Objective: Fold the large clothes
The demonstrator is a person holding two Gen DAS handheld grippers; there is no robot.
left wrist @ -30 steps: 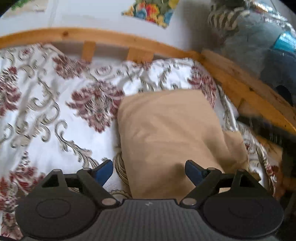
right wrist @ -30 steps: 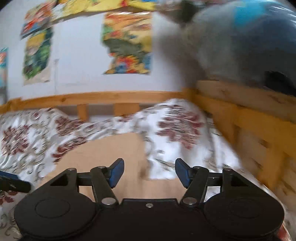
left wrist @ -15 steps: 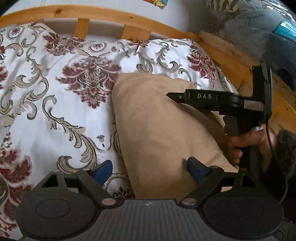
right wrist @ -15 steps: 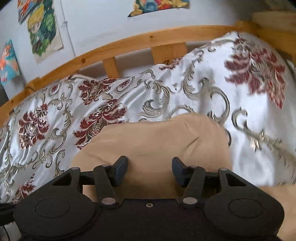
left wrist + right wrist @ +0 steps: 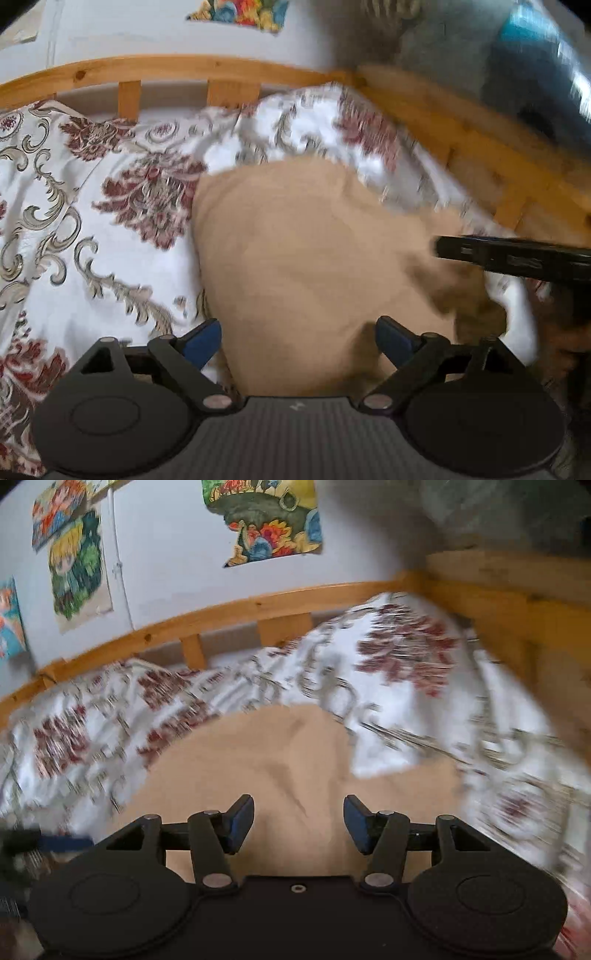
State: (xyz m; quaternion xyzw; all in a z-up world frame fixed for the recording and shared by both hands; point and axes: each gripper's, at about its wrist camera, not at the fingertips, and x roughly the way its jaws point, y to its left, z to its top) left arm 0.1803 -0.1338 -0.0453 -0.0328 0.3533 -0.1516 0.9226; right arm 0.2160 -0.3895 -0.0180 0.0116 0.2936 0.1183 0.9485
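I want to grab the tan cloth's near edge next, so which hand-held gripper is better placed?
Probably the left hand-held gripper: its jaws are opening wide with the near edge of the tan cloth just beyond the fingertips. The right hand-held gripper sits narrower, over the cloth's middle.

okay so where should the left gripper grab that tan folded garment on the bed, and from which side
Probably the near left edge of the tan garment, approached from the bedspread side. That edge is a long, fairly straight, raised border lying beside the left gripper, whose jaws are opening with nothing between them, so one finger could slip under it.
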